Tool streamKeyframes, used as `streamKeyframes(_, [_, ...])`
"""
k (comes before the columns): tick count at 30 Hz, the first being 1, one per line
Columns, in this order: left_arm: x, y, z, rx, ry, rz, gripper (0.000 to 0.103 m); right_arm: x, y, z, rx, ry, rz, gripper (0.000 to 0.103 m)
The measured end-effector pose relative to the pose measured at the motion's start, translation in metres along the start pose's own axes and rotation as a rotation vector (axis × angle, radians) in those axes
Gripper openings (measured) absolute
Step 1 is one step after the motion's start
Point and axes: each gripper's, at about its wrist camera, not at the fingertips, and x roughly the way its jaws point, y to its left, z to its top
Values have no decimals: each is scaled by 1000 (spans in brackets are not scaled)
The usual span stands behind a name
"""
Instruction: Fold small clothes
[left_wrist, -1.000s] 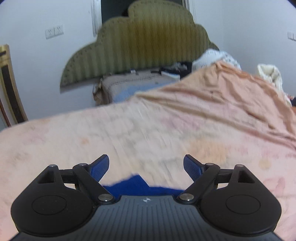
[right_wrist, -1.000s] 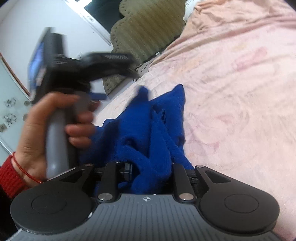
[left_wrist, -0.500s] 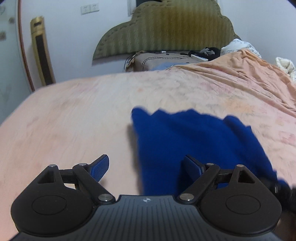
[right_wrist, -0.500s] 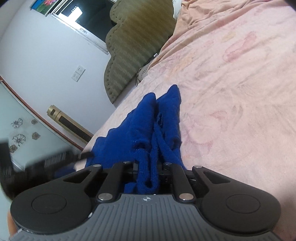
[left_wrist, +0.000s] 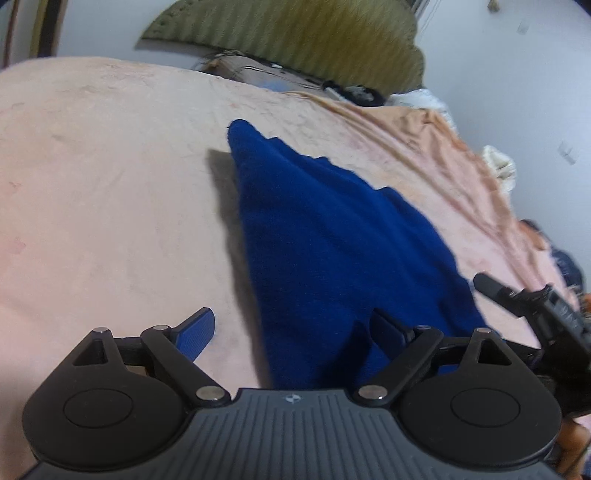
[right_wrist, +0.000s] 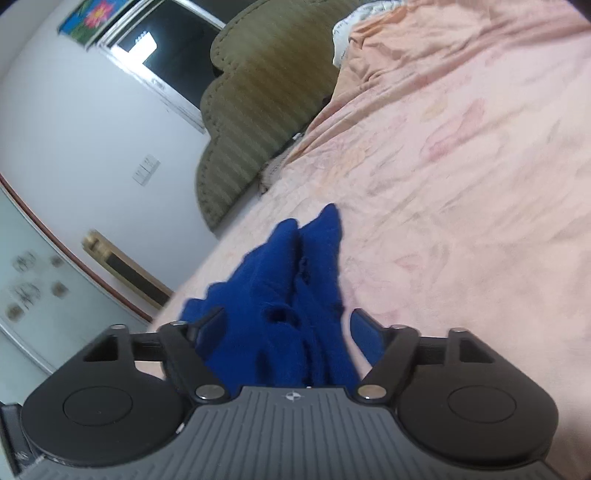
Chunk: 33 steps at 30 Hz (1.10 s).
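A small blue knit garment (left_wrist: 332, 243) lies bunched on the pink bedspread (left_wrist: 110, 192). My left gripper (left_wrist: 291, 325) is open just above its near end, the right finger over the cloth, the left finger over bare bedspread. My right gripper (right_wrist: 288, 325) is open, with the garment (right_wrist: 295, 280) lying loose between its spread fingers. The right gripper's body shows at the right edge of the left wrist view (left_wrist: 532, 306).
A green padded headboard (right_wrist: 266, 96) stands against the white wall beyond the bed. Rumpled orange bedding (left_wrist: 443, 147) and pale cloths (left_wrist: 498, 162) lie at the far right. A window (right_wrist: 170, 48) and a gold-framed object (right_wrist: 125, 269) are by the wall.
My right gripper was shut on the blue garment and has opened, letting it drop on the bed. My left gripper swung over toward the garment and stayed open.
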Motion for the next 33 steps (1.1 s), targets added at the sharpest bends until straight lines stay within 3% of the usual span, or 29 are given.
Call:
streamKeyframes(2, [3, 4, 0, -27, 0, -70, 92, -1, -1, 3, -36, 22, -16, 79])
streamKeyframes(5, [14, 5, 2, -70, 16, -190, 91, 15, -3, 11, -97, 138, 15, 80])
streamKeyframes(8, [25, 1, 5, -73, 8, -220, 87, 38, -2, 23, -112, 261, 136, 80])
streamKeyframes(10, [30, -1, 6, -69, 9, -199, 60, 56, 1, 28, -124, 301, 179, 74])
streamKeyframes(11, [32, -1, 6, -62, 17, -176, 41, 64, 3, 30, -138, 315, 178, 65])
streamKeyframes(12, [33, 1, 7, -65, 24, -165, 28, 71, 5, 29, -152, 324, 174, 44])
streamKeyframes(14, [31, 10, 3, -111, 34, -193, 17, 79, 4, 27, -127, 341, 145, 26])
streamKeyframes(15, [28, 15, 3, -128, 34, -201, 15, 81, 0, 27, -84, 347, 149, 25])
streamKeyframes(21, [-2, 0, 1, -30, 8, -129, 12, 64, 8, 15, -9, 341, 134, 21])
streamKeyframes(25, [-22, -2, -6, 16, 46, -109, 13, 40, 19, 4, -7, 353, 172, 21])
streamKeyframes(28, [-25, -9, -14, 78, 64, -12, 19, 30, 17, -5, -8, 370, 113, 29])
streamKeyframes(31, [-40, -23, -15, 150, 13, 77, 35, 17, 19, -8, -40, 324, 52, 39])
streamKeyframes(33, [-50, -28, -16, 186, -33, 138, 67, 0, 29, -6, -108, 248, -24, 44])
